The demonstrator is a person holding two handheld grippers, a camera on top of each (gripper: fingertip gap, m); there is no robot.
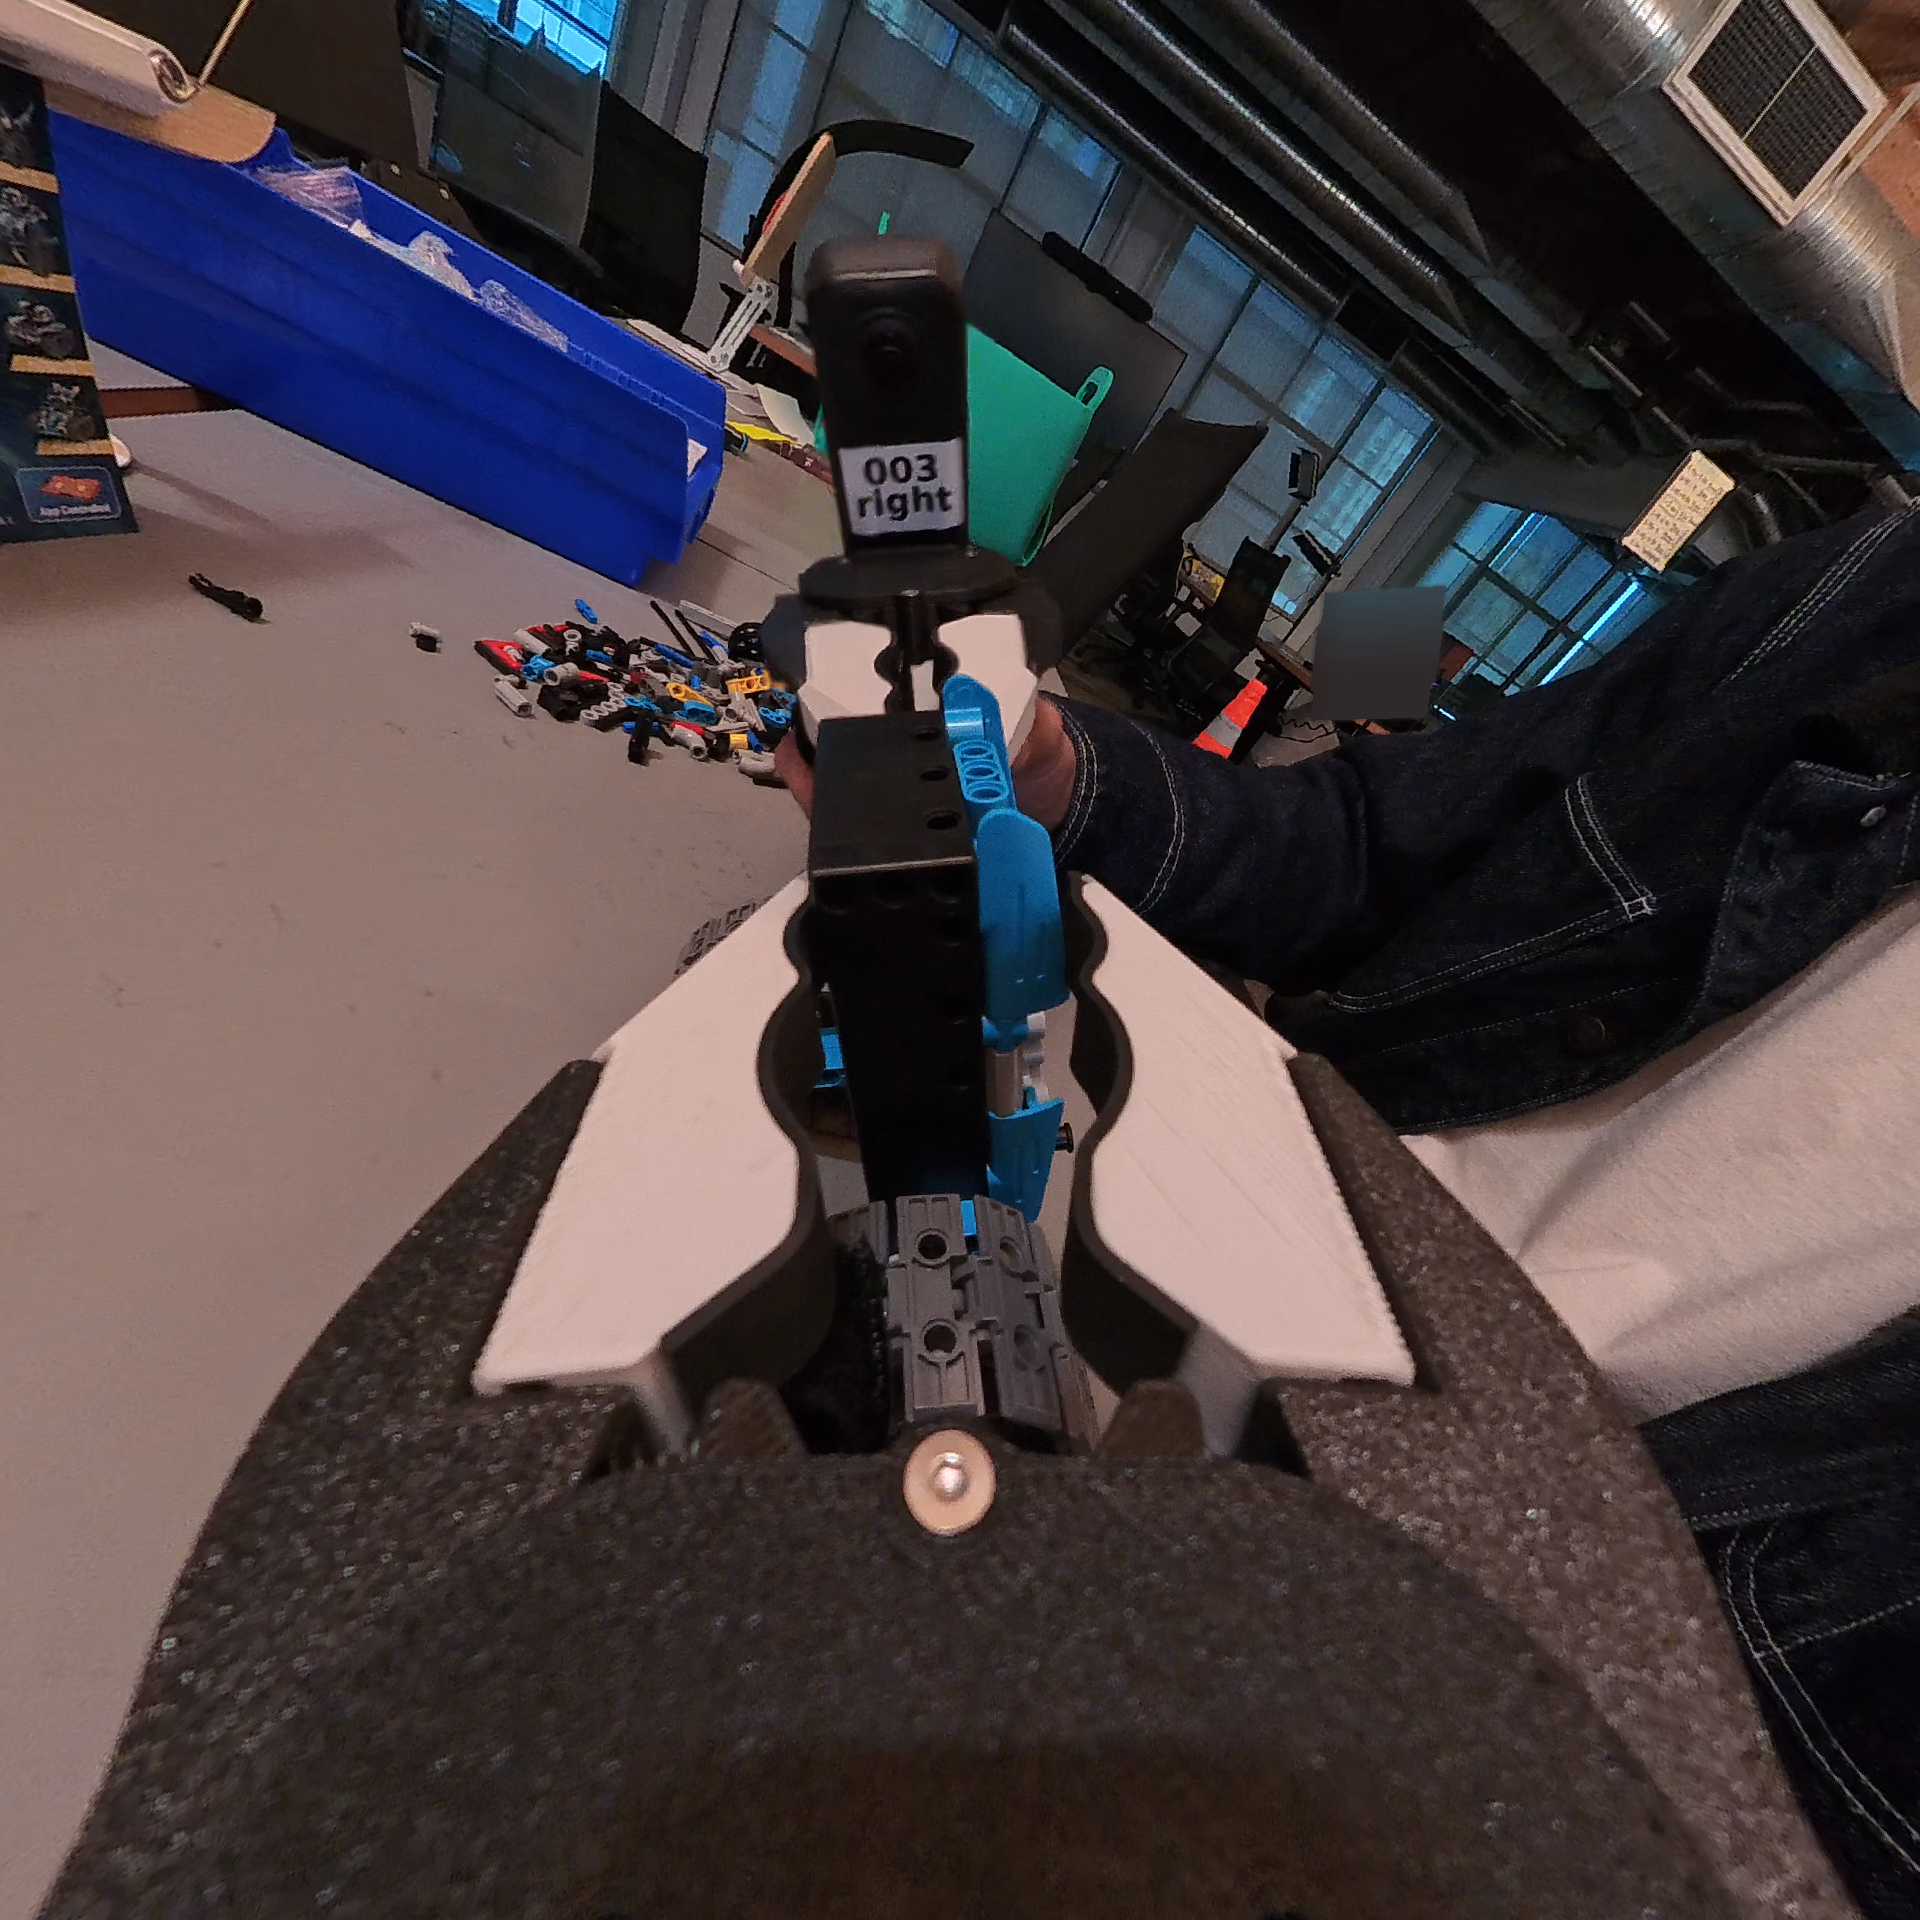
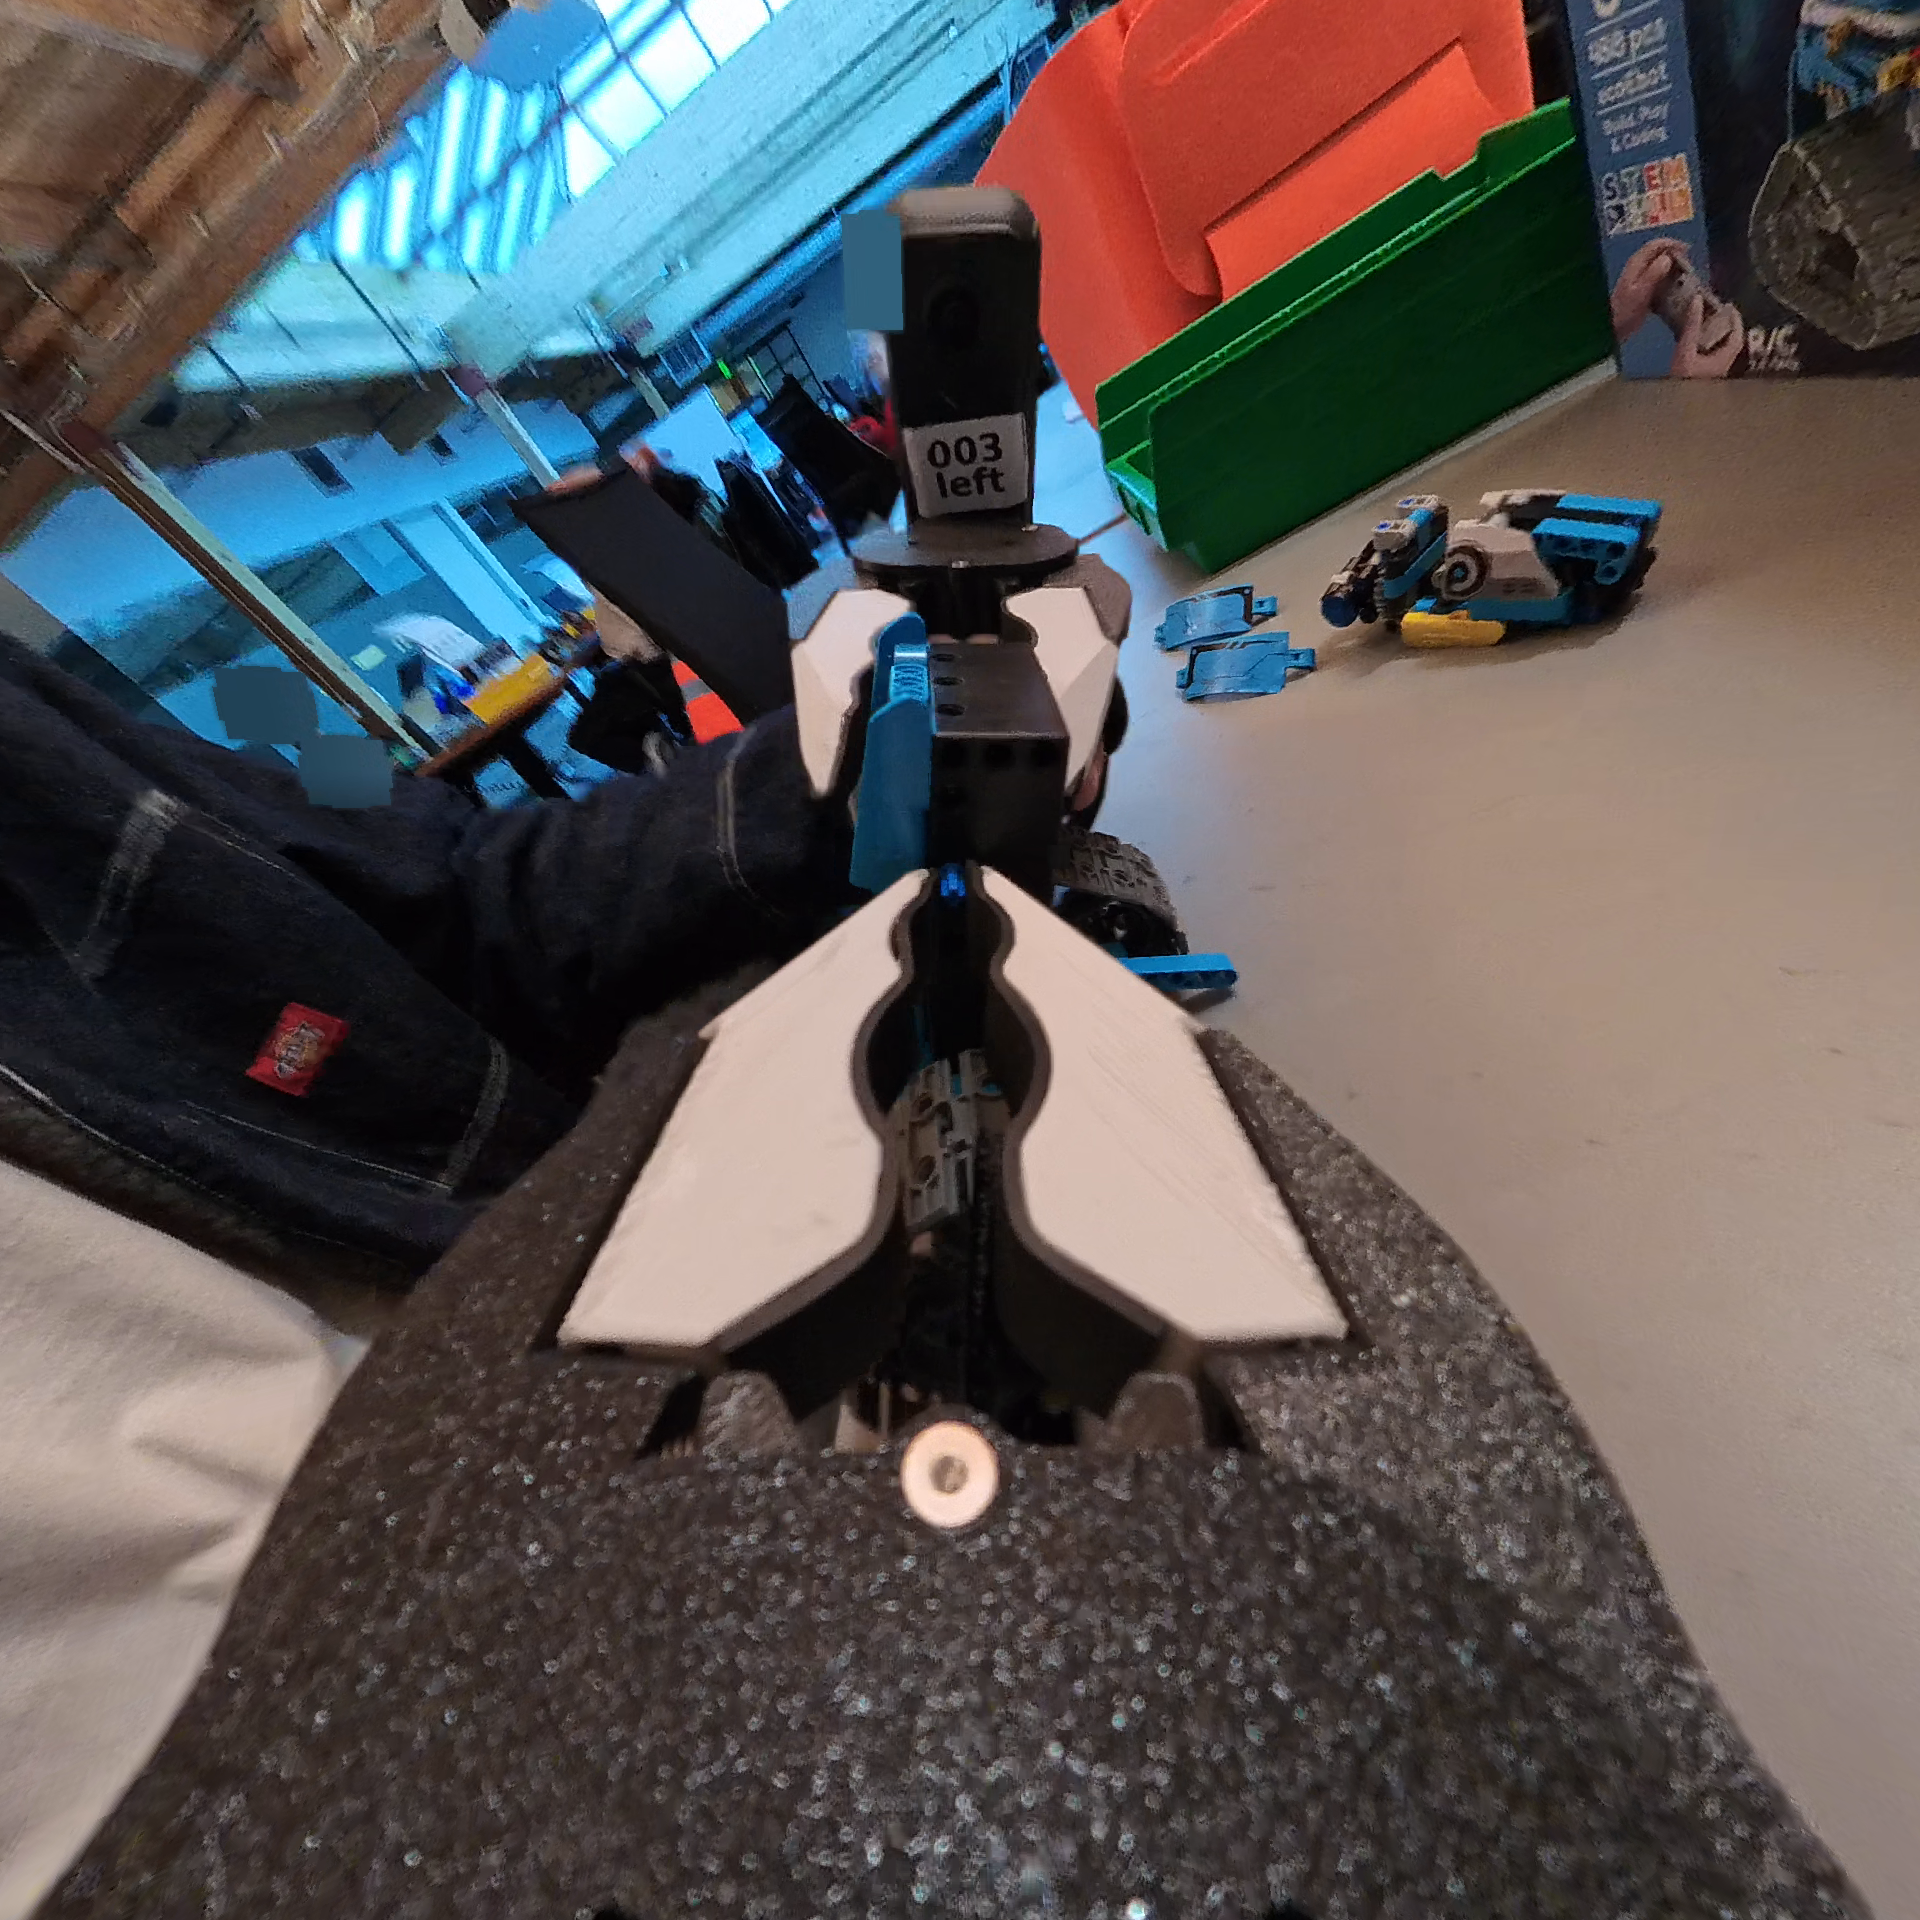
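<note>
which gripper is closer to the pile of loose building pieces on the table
Right. The right gripper sits just beside the pile of loose pieces; the left gripper is farther back, at the near end of the black and blue assembly.

We see a pale grey table (image 1: 312,935) carrying everything here. In the left wrist view a long blue bin (image 1: 395,343) sits on it toward the back, with a printed box (image 1: 52,343) at the far left edge. In front of the bin lies a scattered pile of small building pieces (image 1: 644,686) (black, blue, red, yellow and grey), and two stray bits rest apart to its left. In the right wrist view a green bin (image 2: 1351,364) stands on the same surface, near a partly built blue and grey toy vehicle (image 2: 1496,566), with two flat blue panels (image 2: 1231,639) just beside it.
</note>
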